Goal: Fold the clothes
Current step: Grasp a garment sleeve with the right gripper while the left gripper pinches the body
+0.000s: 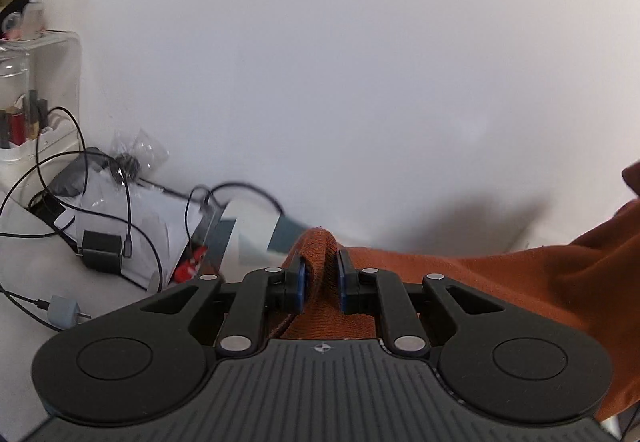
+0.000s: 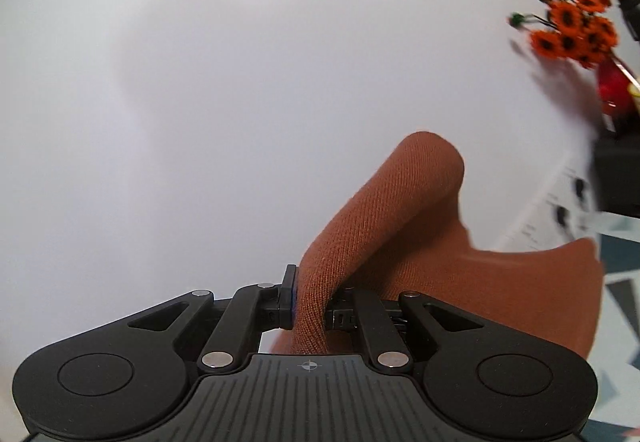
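Left gripper [image 1: 320,284]: jaws drawn in on a raised fold of the rust-orange garment [image 1: 520,282]; the blue pads [image 1: 299,284] press the knit cloth from both sides, and the fold stands up between them in a narrow ridge; from there the garment runs off to the right of the left wrist view in broad hanging folds, reaching the frame's right edge.

Right gripper [image 2: 310,300]: jaws together, clamped on another part of the same garment [image 2: 400,209]; the cloth rises from between the fingers as a thick rounded roll leaning up and to the right, with a further flap spreading low to the right; the right-hand finger is largely covered by fabric.

Surroundings, left wrist view: plain white wall [image 1: 340,61] fills most of the frame; at lower left a white surface carries tangled black cables [image 1: 100,201], a black charger block [image 1: 102,252], a small grey plug adapter [image 1: 64,312], a crumpled clear plastic bag [image 1: 138,149] and a clear organiser box [image 1: 40,89] holding small upright items; details there are soft.

Surroundings, right wrist view: same white wall [image 2: 240,81]; at upper right a bunch of orange flowers [image 2: 572,25] above a red vessel [image 2: 614,89], blurred; below them a printed white sheet [image 2: 552,209], also blurred; a patterned surface of teal and pale shapes [image 2: 620,282] at the right edge.
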`<state>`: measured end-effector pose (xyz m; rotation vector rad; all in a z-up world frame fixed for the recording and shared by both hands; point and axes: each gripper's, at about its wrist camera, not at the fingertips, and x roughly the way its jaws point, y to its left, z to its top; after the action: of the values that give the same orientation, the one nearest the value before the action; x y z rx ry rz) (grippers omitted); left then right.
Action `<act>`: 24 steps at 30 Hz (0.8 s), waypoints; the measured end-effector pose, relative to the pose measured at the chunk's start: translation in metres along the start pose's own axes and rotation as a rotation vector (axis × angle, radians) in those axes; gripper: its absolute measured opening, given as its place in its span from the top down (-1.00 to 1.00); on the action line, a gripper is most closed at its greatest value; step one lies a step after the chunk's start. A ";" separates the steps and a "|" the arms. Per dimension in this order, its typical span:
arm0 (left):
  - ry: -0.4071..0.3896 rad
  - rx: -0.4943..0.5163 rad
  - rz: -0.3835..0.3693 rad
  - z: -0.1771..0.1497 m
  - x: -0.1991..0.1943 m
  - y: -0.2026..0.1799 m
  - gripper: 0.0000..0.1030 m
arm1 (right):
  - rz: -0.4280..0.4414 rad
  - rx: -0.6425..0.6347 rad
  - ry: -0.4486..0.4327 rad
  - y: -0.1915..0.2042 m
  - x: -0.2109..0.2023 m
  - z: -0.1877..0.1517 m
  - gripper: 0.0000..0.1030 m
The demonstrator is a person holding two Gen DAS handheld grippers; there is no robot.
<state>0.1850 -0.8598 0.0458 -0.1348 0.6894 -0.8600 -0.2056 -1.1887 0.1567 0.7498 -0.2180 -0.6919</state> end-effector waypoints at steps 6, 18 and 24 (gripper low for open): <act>0.096 0.033 0.006 -0.032 -0.018 0.002 0.70 | -0.097 0.081 0.012 -0.079 -0.057 0.000 0.88; 0.493 0.292 0.132 -0.174 0.048 -0.039 0.69 | -0.596 0.221 0.323 -0.288 -0.111 -0.112 0.81; 0.494 0.287 0.159 -0.169 0.049 -0.040 0.68 | -0.698 0.195 0.318 -0.275 -0.134 -0.120 -0.16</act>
<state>0.0784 -0.8956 -0.0953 0.3986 1.0120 -0.8358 -0.3942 -1.1803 -0.1125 1.1252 0.2898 -1.2047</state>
